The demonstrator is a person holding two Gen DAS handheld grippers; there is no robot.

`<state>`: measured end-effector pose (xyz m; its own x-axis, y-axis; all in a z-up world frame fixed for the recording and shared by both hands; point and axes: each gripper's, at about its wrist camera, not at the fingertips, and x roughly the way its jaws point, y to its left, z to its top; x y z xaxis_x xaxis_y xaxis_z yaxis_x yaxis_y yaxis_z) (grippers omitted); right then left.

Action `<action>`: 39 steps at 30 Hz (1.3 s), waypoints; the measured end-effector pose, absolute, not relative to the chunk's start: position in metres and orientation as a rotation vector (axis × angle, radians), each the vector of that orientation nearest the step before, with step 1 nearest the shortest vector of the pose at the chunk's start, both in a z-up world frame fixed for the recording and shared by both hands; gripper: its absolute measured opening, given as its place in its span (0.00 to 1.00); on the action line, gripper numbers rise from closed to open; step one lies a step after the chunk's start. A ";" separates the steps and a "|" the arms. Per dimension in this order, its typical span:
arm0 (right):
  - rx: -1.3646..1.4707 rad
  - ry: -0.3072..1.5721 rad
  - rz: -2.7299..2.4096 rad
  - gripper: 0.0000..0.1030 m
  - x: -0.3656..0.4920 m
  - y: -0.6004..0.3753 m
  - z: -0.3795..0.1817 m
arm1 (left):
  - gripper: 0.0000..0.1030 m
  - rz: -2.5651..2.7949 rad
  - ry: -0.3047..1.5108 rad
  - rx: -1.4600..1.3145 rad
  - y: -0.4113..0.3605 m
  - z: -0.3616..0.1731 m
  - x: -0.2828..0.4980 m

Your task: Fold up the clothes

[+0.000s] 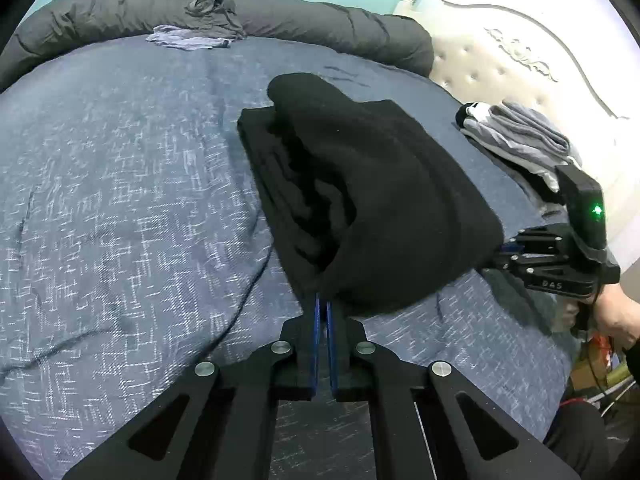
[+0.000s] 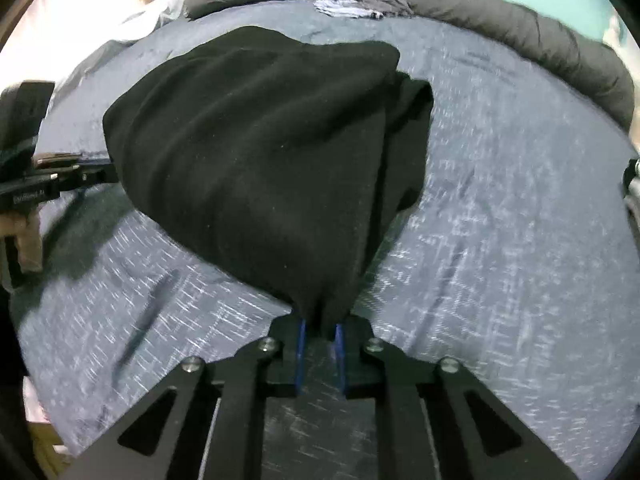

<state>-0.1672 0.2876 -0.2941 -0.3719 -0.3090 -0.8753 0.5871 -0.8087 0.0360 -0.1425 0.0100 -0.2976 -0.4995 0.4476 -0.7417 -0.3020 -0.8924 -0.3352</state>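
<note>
Black garment (image 1: 360, 200), mid-fold on bed (image 1: 120, 200): left claw (image 1: 323, 304) and right claw (image 2: 320, 322) each clamped on its near edge; next, lay the fold flat.

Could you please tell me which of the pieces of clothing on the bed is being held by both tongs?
The black garment mid-bed: left tongs and right tongs pinch its edges. The grey pile by the headboard and the pale blue piece lie untouched.
</note>
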 end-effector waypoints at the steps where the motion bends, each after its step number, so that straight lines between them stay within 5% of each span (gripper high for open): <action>1: 1.313 0.376 -2.196 0.09 -0.168 0.290 -0.295 | 0.03 2.384 -0.233 -1.255 0.008 -0.299 -0.143; 11: 1.413 0.311 -2.171 0.15 -0.161 0.302 -0.294 | 0.07 2.372 -0.308 -1.320 0.000 -0.294 -0.141; 21: 1.213 -0.004 -2.235 0.15 -0.179 0.293 -0.223 | 0.18 2.401 -0.358 -1.065 0.016 -0.228 -0.148; 26: 1.241 -0.027 -2.194 0.15 -0.199 0.253 -0.235 | 0.18 2.375 -0.236 -1.105 0.058 -0.242 -0.164; 39: 1.331 -0.103 -2.317 0.08 -0.230 0.269 -0.263 | 0.18 2.474 -0.268 -1.261 0.024 -0.272 -0.183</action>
<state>-0.2304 0.2695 -0.2628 -0.4235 -0.4268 -0.7991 0.3544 -0.8898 0.2875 -0.1826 0.0244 -0.2724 -0.5428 0.3896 -0.7440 -0.2214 -0.9209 -0.3208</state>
